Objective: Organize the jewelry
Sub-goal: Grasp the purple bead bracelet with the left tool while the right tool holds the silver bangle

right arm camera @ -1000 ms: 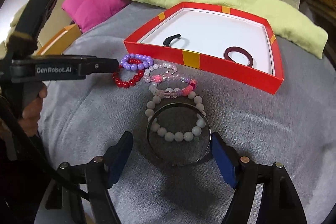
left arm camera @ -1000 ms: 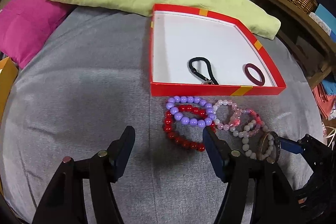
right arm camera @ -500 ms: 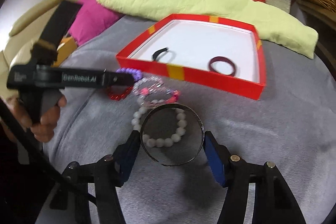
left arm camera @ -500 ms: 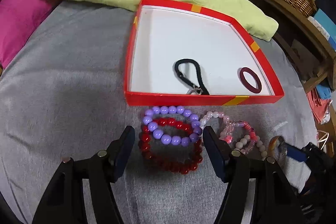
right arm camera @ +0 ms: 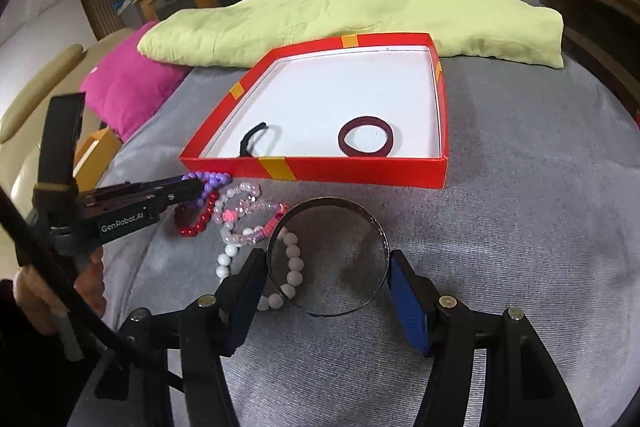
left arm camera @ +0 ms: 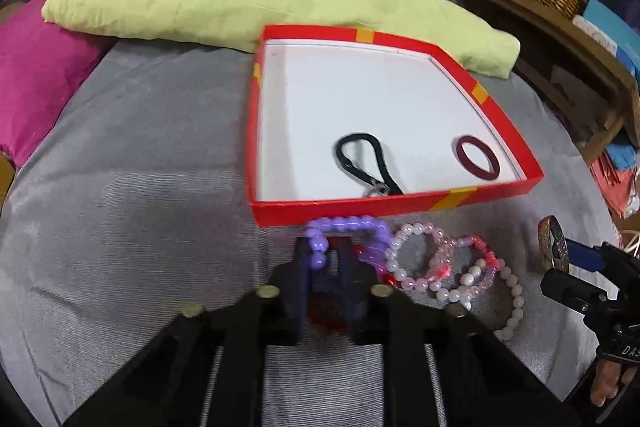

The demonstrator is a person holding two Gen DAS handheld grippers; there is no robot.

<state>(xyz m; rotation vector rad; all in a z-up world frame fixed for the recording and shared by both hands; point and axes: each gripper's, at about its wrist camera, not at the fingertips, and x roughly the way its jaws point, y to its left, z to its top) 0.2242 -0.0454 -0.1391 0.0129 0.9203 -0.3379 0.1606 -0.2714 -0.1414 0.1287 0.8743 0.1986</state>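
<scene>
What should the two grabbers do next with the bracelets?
Probably lift and carry. The left gripper looks closed on the purple bead bracelet, and the right gripper clamps the round metal bangle. The red cardboard box sits just beyond, already holding a black cord and maroon band.

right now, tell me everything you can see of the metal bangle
The bangle is a wide, thin band, dark and shiny inside like metal, with a glittery outer face in the left view. It looks like an open cuff, with a gap at its near edge. The right gripper grips it across its width, one finger on each side, tilted above the grey cover. Through it show white beads; contact with them can't be told.
</scene>
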